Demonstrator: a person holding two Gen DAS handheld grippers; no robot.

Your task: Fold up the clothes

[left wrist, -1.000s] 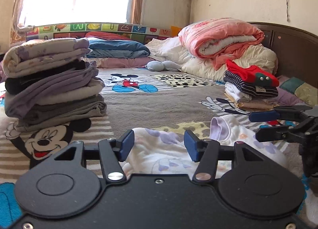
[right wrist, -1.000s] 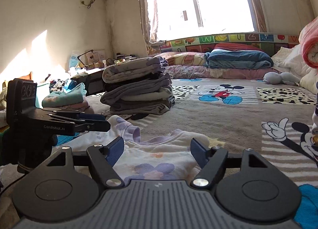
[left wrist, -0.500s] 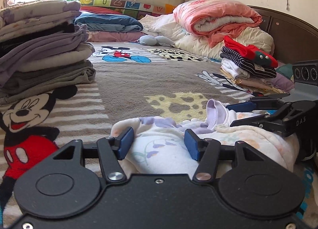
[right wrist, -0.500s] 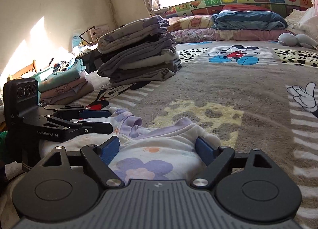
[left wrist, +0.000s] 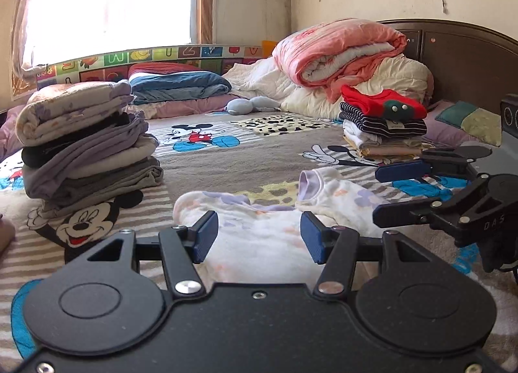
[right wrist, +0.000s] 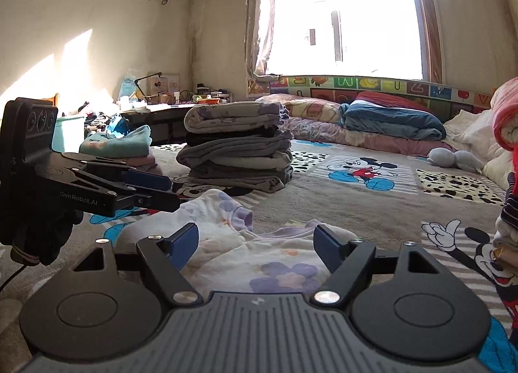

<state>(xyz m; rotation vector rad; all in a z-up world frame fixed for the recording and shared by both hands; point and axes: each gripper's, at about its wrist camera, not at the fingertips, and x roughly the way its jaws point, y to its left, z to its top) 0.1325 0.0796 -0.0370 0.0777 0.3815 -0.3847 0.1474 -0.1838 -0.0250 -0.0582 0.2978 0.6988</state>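
Note:
A white floral top with lilac cuffs (left wrist: 259,224) lies rumpled on the Mickey Mouse blanket (left wrist: 226,159), one sleeve (left wrist: 327,185) reaching toward the right. My left gripper (left wrist: 259,237) hovers open just over its near edge with nothing clamped. In the left wrist view my right gripper (left wrist: 388,193) comes in from the right, open, beside that sleeve. The right wrist view shows the same top (right wrist: 259,263) ahead of my open right gripper (right wrist: 255,243). The left gripper (right wrist: 162,191) is open at its left end.
A tall stack of folded clothes (left wrist: 87,146) stands at the left. A smaller stack topped by a red garment (left wrist: 382,124) sits at the right near the headboard. A rolled pink quilt (left wrist: 340,49) and pillows line the back. A teal pile (right wrist: 116,143) lies by a cluttered desk.
Both grippers dipped low to the top half a second ago and have since risen and tilted back up. Both stayed open. The top now lies a little flatter.

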